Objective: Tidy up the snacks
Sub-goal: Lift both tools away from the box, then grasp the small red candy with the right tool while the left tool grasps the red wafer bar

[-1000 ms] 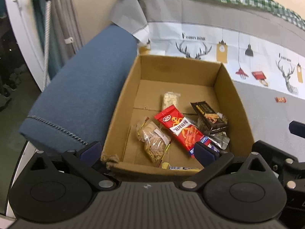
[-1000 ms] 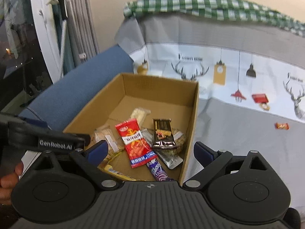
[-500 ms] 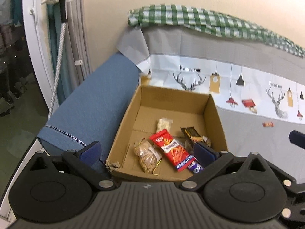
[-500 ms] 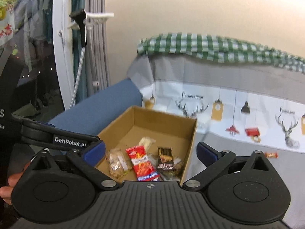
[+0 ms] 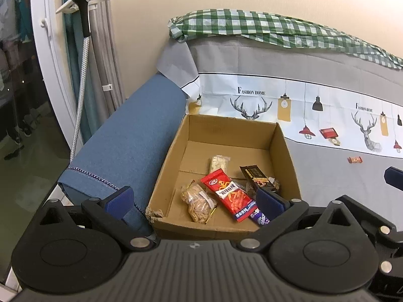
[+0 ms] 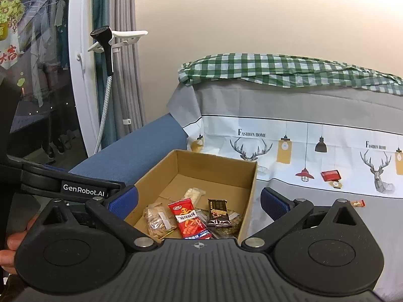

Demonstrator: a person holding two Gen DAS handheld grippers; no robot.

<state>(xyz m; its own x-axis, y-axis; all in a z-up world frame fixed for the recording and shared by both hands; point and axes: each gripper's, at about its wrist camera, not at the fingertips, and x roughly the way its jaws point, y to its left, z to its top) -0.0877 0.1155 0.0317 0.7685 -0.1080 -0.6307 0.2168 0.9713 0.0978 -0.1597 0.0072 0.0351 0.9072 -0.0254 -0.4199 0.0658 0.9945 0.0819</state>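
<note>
An open cardboard box (image 5: 166,161) (image 6: 248,201) sits on a sofa seat beside the blue armrest (image 5: 131,141). Inside lie several snacks: a red packet (image 5: 225,193) (image 6: 187,217), a clear bag of brown sticks (image 5: 197,202) (image 6: 158,220), a dark packet (image 5: 255,175) (image 6: 218,211), a pale bar (image 5: 219,163) and a purple wrapper (image 5: 259,217). One small orange candy (image 5: 354,159) (image 6: 357,203) rests on the grey seat to the right. My left gripper (image 5: 194,202) and right gripper (image 6: 199,203) both hover open and empty, held back above the box's near edge.
The sofa wears a grey printed cover (image 5: 327,176) with a green checked cloth (image 5: 264,30) along its top. At left stand a garment steamer head and hose (image 5: 83,32), curtains and a glass door. A person's hand (image 6: 10,249) holds the left gripper's body.
Both grippers have drawn back and up from the box and tilted upward, so the box looks smaller and more wall shows. Nothing was picked up; the snacks lie as before.
</note>
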